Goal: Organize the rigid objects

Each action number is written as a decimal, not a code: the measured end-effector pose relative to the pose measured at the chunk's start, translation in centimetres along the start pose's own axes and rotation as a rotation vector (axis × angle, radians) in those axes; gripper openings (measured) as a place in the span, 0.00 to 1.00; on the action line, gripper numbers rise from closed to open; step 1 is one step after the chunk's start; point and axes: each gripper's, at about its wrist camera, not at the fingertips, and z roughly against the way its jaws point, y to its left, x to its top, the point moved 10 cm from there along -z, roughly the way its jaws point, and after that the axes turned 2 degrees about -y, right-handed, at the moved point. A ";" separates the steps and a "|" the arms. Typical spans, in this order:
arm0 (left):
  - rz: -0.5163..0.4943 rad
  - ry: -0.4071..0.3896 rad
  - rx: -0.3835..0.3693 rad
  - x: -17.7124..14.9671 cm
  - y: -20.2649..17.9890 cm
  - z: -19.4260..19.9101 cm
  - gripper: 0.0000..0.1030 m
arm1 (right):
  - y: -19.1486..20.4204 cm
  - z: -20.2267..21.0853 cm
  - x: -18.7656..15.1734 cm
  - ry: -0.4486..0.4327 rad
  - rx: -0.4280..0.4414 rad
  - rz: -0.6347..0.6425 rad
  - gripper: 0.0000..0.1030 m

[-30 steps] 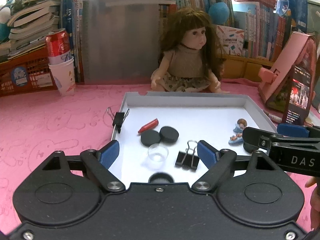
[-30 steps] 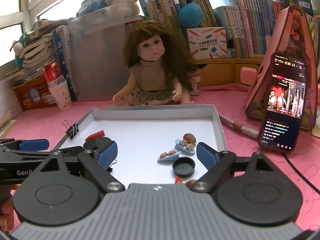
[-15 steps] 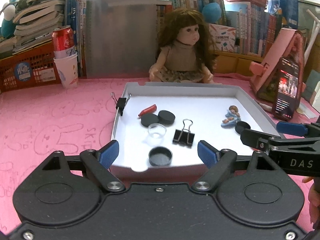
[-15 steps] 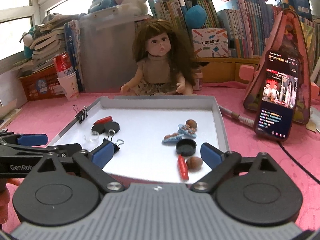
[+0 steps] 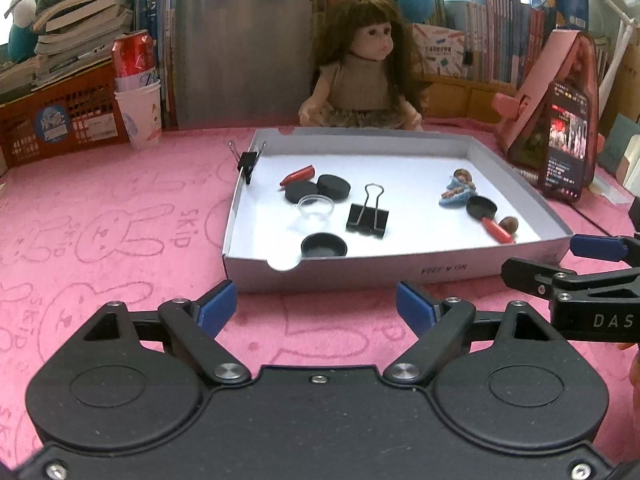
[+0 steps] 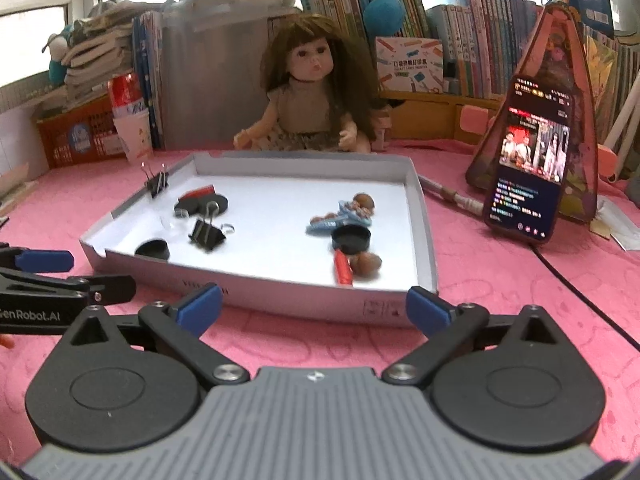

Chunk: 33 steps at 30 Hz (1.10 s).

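- A table under a pink cloth [image 5: 120,208] with rabbit outlines fills the lower half of both views.
- A shallow white tray [image 5: 360,272] lies at mid-frame, holding small items.
- A doll [image 5: 366,76] sits just behind the tray's far edge.
- A paper cup [image 5: 140,116] holding a red can stands upper left, beside an orange crate [image 5: 56,124].
- A phone [image 6: 528,160] leans on a pink stand [image 6: 560,92] at right.
- A cable [image 6: 452,198] lies between tray and phone.
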 end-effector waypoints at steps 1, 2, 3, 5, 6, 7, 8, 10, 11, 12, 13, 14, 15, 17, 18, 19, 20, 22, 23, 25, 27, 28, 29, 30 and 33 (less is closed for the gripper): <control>-0.001 0.002 0.003 -0.2 0.0 0.0 0.83 | -0.1 0.0 -0.2 0.005 -0.002 -0.002 0.99; -0.001 0.005 0.006 -0.3 0.0 -0.1 0.83 | -0.2 -0.1 -0.4 0.011 -0.005 -0.005 0.99; 0.000 0.008 0.006 -0.5 0.0 -0.2 0.83 | -0.3 -0.2 -0.6 0.017 -0.008 -0.010 0.99; 0.002 0.016 0.006 -0.8 -0.1 -0.4 0.83 | -0.5 -0.3 -0.9 0.029 -0.011 -0.021 1.00; 0.001 0.020 0.007 -1.0 -0.1 -0.4 0.83 | -0.5 -0.4 -1.1 0.036 -0.011 -0.025 1.00; 0.000 0.023 0.007 -1.2 -0.2 -0.5 0.83 | -0.6 -0.5 -1.2 0.043 -0.010 -0.030 1.00; 0.000 0.026 0.010 -1.3 -0.2 -0.6 0.83 | -0.6 -0.6 -1.4 0.049 -0.010 -0.036 1.00; 0.000 0.031 0.013 -1.6 -0.2 -0.8 0.83 | -0.7 -0.8 -1.7 0.059 -0.013 -0.042 1.00; 0.001 0.035 0.015 -1.7 -0.2 -1.0 0.83 | -0.7 -0.9 -1.9 0.063 -0.015 -0.044 1.00; 0.001 0.039 0.017 -1.9 -0.2 -1.1 0.83 | -0.8 -1.0 -2.0 0.067 -0.017 -0.044 1.00; 0.002 0.043 0.020 -2.0 -0.2 -1.2 0.84 | -0.8 -1.1 -2.1 0.070 -0.019 -0.044 1.00; 0.002 0.039 0.021 -2.0 -0.2 -1.3 0.84 | -0.9 -1.2 -2.2 0.074 -0.022 -0.042 1.00; -0.001 0.034 0.023 -2.0 -0.2 -1.3 0.85 | -0.9 -1.3 -2.3 0.077 -0.024 -0.042 1.00; -0.005 0.030 0.026 -2.0 -0.2 -1.3 0.86 | -0.9 -1.3 -2.3 0.079 -0.025 -0.043 1.00; -0.005 0.028 0.026 -2.0 -0.2 -1.4 0.86 | -1.0 -1.3 -2.3 0.080 -0.026 -0.042 1.00; -0.004 0.026 0.027 -2.1 -0.2 -1.4 0.88 | -1.0 -1.4 -2.3 0.082 -0.027 -0.041 1.00; -0.004 0.023 0.030 -2.1 -0.2 -1.5 0.89 | -0.9 -1.4 -2.4 0.085 -0.030 -0.039 1.00; -0.002 0.013 0.033 -2.2 -0.1 -1.5 0.90 | -0.8 -1.5 -2.4 0.089 -0.036 -0.029 1.00; -0.001 0.010 0.034 -2.2 0.0 -1.5 0.91 | -0.8 -1.5 -2.4 0.092 -0.040 -0.023 1.00; 0.002 0.010 0.034 -2.2 0.0 -1.5 0.91 | -0.7 -1.6 -2.5 0.096 -0.046 -0.013 1.00; 0.004 0.012 0.035 -2.2 0.1 -1.5 0.92 | -0.7 -1.7 -2.5 0.100 -0.053 -0.004 1.00; 0.004 0.013 0.037 -2.2 0.1 -1.6 0.93 | -0.6 -1.7 -2.5 0.102 -0.057 0.002 1.00; 0.005 0.015 0.039 -2.3 0.1 -1.6 0.94 | -0.5 -1.8 -2.6 0.105 -0.062 0.009 1.00; 0.007 0.016 0.040 -2.3 0.2 -1.6 0.94 | -0.4 -1.8 -2.6 0.108 -0.068 0.018 1.00; 0.009 0.019 0.045 -2.3 0.2 -1.6 0.96 | -0.4 -1.8 -2.6 0.109 -0.071 0.019 1.00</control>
